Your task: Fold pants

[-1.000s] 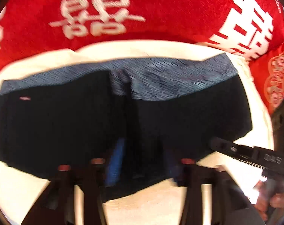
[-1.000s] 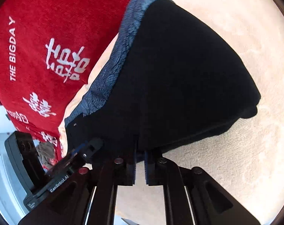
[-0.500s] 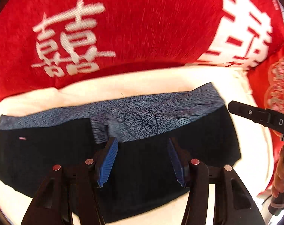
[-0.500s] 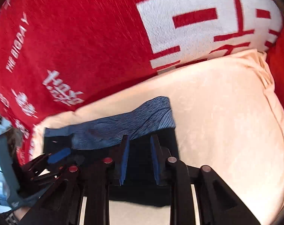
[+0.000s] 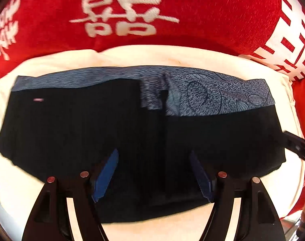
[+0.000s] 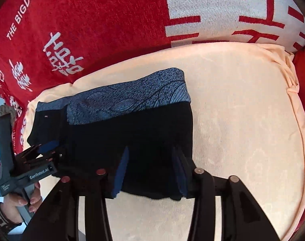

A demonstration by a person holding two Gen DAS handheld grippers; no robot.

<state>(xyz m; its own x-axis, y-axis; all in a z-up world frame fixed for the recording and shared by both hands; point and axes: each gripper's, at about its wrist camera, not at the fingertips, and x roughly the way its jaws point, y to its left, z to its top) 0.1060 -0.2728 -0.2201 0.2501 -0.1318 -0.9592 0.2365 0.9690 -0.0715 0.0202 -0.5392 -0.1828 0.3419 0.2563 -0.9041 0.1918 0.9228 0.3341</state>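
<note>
Black pants (image 5: 72,132) with a blue patterned waistband (image 6: 136,98) lie folded flat on a cream cushion (image 6: 242,120), red blankets (image 5: 202,14) with white characters behind. Left gripper (image 5: 154,174) and right gripper (image 6: 150,168) hover over the near edge, fingers (image 5: 106,172) spread wide, holding nothing. Half a second ago the right gripper's fingers stood narrow; both grippers now sit farther back from the waistband.
</note>
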